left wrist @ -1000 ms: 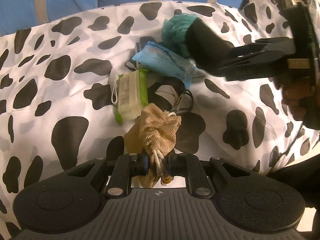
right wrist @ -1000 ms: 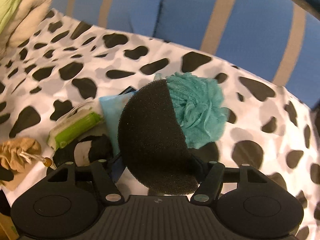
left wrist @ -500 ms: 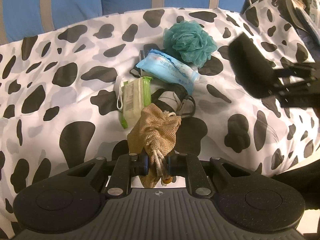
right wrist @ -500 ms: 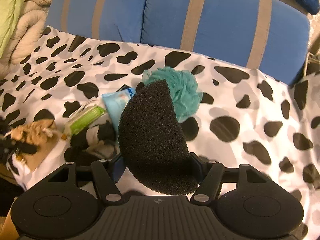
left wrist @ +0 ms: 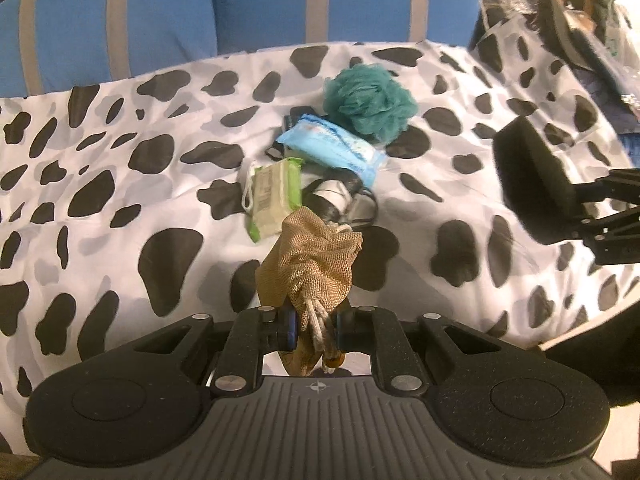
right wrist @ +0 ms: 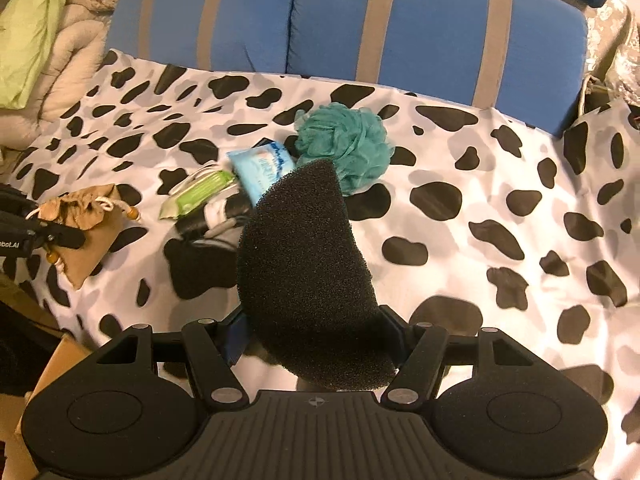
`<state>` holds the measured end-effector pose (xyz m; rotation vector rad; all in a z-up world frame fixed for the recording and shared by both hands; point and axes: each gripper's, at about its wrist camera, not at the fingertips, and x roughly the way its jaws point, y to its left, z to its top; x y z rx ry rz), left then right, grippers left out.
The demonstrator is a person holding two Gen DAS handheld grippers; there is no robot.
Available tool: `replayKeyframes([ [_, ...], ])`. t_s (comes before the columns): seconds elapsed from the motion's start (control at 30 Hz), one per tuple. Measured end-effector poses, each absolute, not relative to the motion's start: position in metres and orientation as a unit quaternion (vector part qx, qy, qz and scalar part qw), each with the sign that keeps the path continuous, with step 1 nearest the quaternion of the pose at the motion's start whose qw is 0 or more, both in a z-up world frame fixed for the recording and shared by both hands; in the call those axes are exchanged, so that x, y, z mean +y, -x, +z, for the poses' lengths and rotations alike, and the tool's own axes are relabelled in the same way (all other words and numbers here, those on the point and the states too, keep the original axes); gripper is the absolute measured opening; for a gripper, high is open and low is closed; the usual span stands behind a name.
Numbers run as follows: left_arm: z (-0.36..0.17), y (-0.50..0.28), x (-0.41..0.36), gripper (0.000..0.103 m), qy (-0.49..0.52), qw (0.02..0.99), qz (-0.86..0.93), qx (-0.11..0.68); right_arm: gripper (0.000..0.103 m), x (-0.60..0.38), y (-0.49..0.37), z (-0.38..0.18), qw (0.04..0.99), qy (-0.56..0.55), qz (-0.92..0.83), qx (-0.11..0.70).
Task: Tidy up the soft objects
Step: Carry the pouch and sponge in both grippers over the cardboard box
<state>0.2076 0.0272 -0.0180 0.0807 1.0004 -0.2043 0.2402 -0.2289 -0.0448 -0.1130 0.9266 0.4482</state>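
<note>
Behind the pile you have a blue cushion with tan stripes, upright along the back. A cow-print sheet, white with black and grey blotches, covers the surface in front of it. At your far left sit a bunched beige quilt and a pale green cloth. A cardboard box edges in at lower left.
</note>
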Motion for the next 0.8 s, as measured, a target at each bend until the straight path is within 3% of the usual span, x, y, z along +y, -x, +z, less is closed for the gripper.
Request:
replayKeyframes([
  [0.8, -0.022, -0.107, -0.002, 0.016, -0.06, 0.844, -0.12, 0.52, 0.068, -0.202, -0.12, -0.04, 0.828, 0.034, 0.268, 0.492],
])
